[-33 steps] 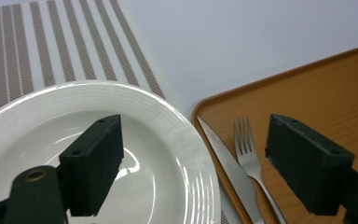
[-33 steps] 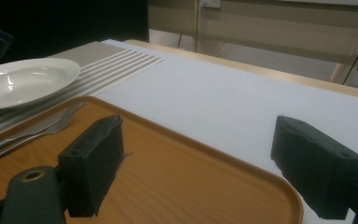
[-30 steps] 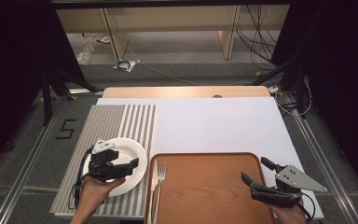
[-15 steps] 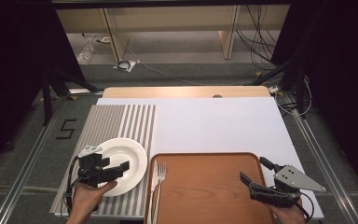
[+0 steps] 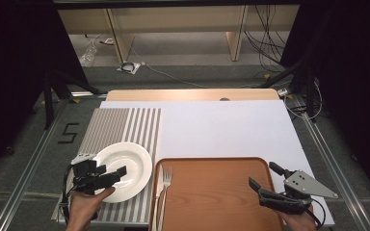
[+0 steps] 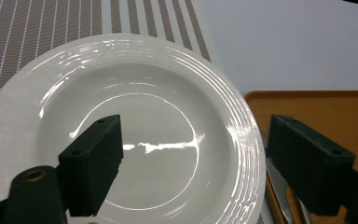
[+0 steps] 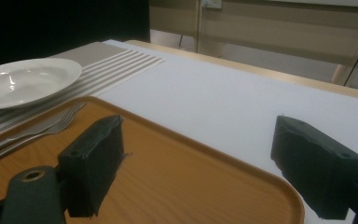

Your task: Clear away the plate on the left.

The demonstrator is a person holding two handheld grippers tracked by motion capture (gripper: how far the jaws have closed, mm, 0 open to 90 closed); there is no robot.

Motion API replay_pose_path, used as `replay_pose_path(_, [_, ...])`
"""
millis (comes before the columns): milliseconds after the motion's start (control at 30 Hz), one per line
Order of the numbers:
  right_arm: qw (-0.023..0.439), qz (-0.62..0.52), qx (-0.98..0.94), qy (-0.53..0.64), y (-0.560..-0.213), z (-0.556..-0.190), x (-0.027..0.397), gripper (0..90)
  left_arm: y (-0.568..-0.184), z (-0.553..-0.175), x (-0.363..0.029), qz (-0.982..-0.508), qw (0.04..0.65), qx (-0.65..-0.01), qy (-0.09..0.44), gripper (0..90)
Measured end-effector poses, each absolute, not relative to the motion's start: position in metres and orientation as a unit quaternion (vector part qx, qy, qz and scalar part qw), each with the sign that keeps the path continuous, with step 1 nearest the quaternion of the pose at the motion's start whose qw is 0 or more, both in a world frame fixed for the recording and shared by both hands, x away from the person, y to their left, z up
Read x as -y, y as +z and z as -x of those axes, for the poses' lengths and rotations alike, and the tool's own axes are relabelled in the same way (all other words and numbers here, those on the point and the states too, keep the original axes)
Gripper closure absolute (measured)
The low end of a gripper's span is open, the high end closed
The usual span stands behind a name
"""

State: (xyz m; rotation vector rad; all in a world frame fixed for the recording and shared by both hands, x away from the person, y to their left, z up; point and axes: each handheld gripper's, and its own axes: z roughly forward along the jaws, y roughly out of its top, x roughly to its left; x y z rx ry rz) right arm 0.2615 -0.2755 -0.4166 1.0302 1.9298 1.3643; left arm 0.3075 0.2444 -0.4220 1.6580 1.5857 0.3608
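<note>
Over on the left, the left gripper (image 5: 107, 176) hovers above the near-left part of the plate (image 5: 124, 171), jaws spread wide with nothing between them, and the plate lies flat on the striped mat (image 5: 120, 129), right under and ahead of that tool. From its own camera the plate's bowl (image 6: 121, 135) sits between the two jaws, one jaw over the well and the other out past the far rim, toward the tray's corner (image 6: 317, 100). To my eye this is the approach to a grasp: the jaws are not yet on the rim, so the next move calls for dropping down and lining one jaw under or against the edge before closing, and a glossy, sloped rim could slip. Moving right, a fork (image 5: 165, 185) lies just inside the tray's (image 5: 212, 192) left edge, beside the plate. Farther right, the right gripper (image 5: 265, 188) hangs over the tray's right end, jaws also apart and empty, looking like it is waiting. Its camera, low over the tray, gives the plate's shallow profile (image 7: 28, 81) and the fork tines (image 7: 67, 119), which the overhead flattens; the overhead alone lays out both tools at once.
</note>
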Motion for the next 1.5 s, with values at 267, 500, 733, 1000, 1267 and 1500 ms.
replay_pose_path(267, [0.28, -0.38, -0.719, 0.51, -0.416, -0.259, 0.272, 18.0, -0.424, -0.3, -0.255, -0.641, 0.395, -0.643, 0.142, 17.8])
replay_pose_path(500, [0.282, -0.379, -0.719, 0.51, -0.416, -0.259, 0.271, 18.0, -0.426, -0.294, -0.266, -0.618, 0.394, -0.665, 0.143, 16.6])
replay_pose_path(733, [0.28, -0.38, -0.72, 0.508, -0.415, -0.258, 0.271, 18.0, -0.43, -0.287, -0.278, -0.57, 0.411, -0.702, 0.117, 16.6])
replay_pose_path(1000, [0.282, -0.377, -0.722, 0.507, -0.415, -0.258, 0.271, 18.0, -0.436, -0.281, -0.286, -0.533, 0.409, -0.733, 0.109, 16.6])
replay_pose_path(1267, [0.283, -0.378, -0.72, 0.509, -0.416, -0.258, 0.27, 18.0, -0.442, -0.274, -0.293, -0.478, 0.423, -0.765, 0.086, 16.5])
replay_pose_path(1500, [0.281, -0.379, -0.719, 0.51, -0.415, -0.257, 0.269, 18.0, -0.449, -0.264, -0.297, -0.431, 0.437, -0.787, 0.055, 16.4])
